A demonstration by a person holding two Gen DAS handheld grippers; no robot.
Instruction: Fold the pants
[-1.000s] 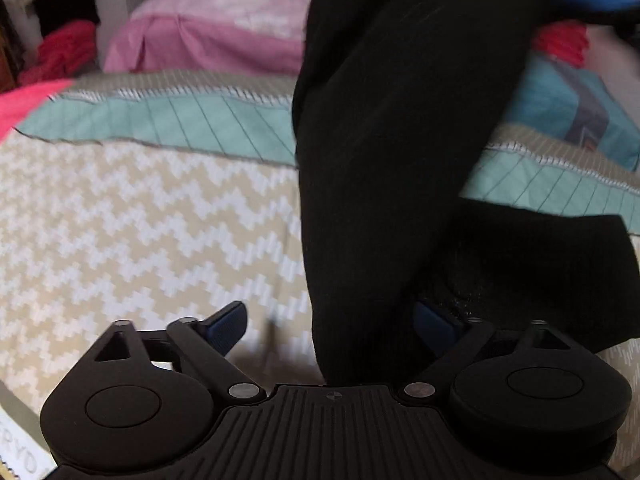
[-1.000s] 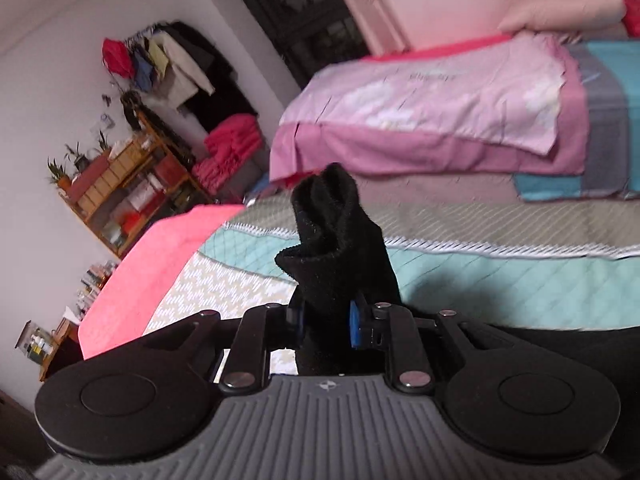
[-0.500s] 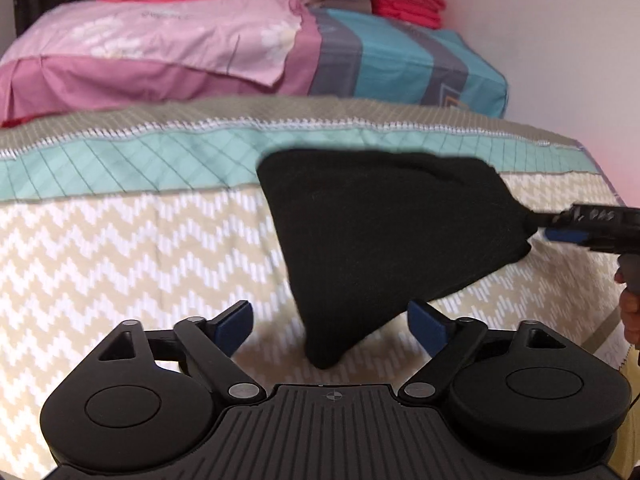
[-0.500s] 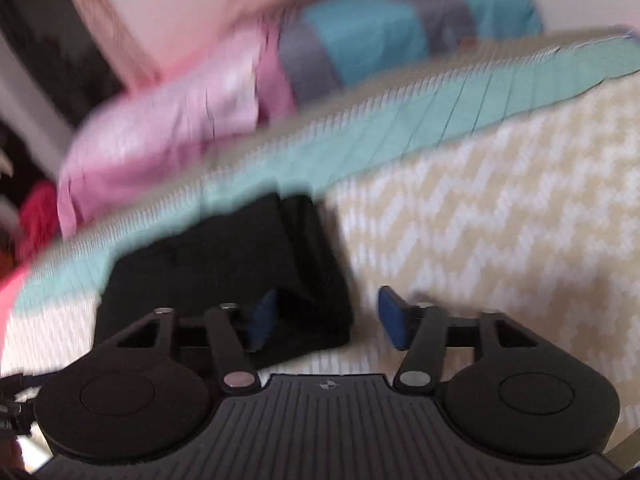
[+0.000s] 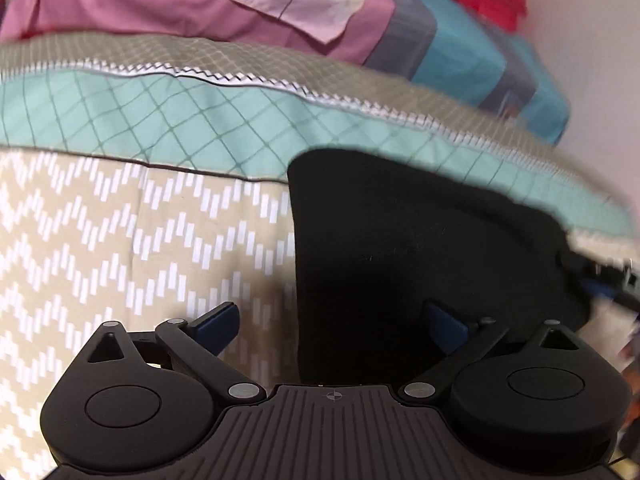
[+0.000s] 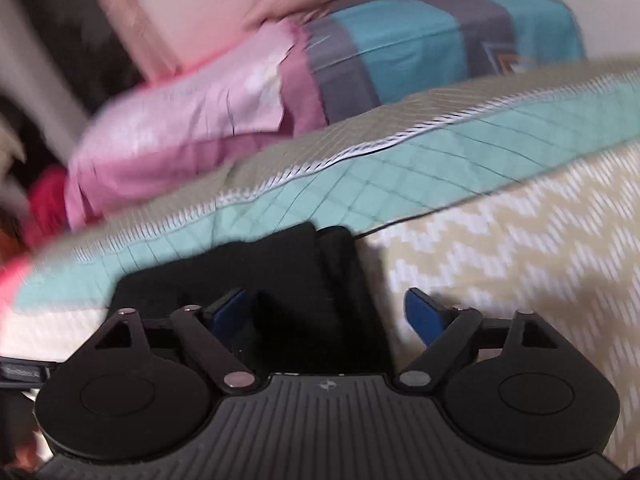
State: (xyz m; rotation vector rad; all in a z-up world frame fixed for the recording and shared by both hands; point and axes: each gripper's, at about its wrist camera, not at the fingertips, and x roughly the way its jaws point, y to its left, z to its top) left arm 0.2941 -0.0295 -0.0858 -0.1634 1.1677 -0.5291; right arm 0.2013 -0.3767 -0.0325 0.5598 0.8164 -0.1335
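Across the left wrist view, the black pants lie folded on the bedspread, filling the frame from centre toward 3 o'clock. Their left edge runs straight down from the teal quilted band to the left gripper, whose jaws stand wide apart and released; that edge falls between the blue pads, the right pad over the cloth and the left pad over bare chevron print. Everything toward 9 o'clock is open bedspread, free for moving. At 3 o'clock the pants' far corner ends beside the blurred tip of the right gripper. Stacked pink bedding and a teal-and-grey striped cover sit beyond the band at 12 o'clock.

Through the right wrist view, the pants sit at 6 to 9 o'clock, their right edge running down between the jaws of the right gripper. Those jaws have just been opening and now stand wide, pads clear of the cloth. Bare chevron bedspread spreads toward 3 o'clock. At 9 o'clock a small label shows on the other tool, too blurred to read. No other writing is legible.
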